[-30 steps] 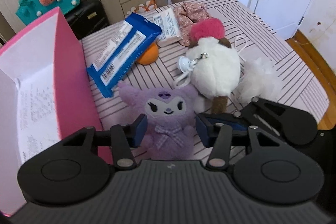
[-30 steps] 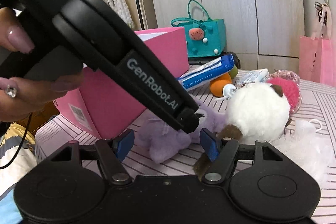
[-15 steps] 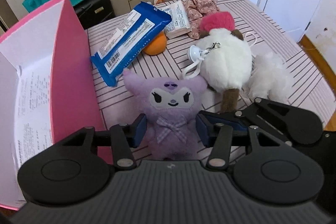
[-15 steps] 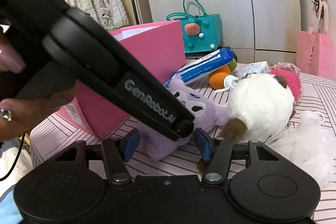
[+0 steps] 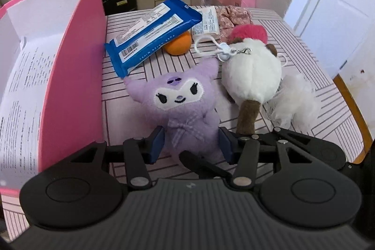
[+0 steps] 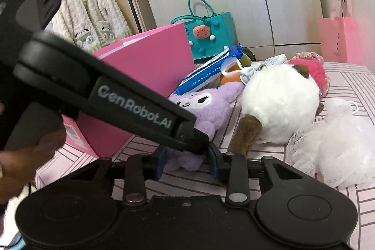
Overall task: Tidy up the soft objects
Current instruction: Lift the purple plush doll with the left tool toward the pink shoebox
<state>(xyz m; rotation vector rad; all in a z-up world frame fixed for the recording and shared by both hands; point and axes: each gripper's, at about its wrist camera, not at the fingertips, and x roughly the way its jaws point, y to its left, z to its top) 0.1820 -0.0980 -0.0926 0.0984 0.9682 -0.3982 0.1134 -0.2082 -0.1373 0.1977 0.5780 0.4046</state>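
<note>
Left wrist view: left tool clamped on the body of the purple plush, which lies on the striped tabletop beside the pink box. Right tool, jaws closing, brackets the plush's lower end; pad contact cannot be told. White plush lies alongside.

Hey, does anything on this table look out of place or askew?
Yes. The blue wipes pack lies tilted, propped on an orange ball, and neither is plush like the purple toy beside them.
</note>
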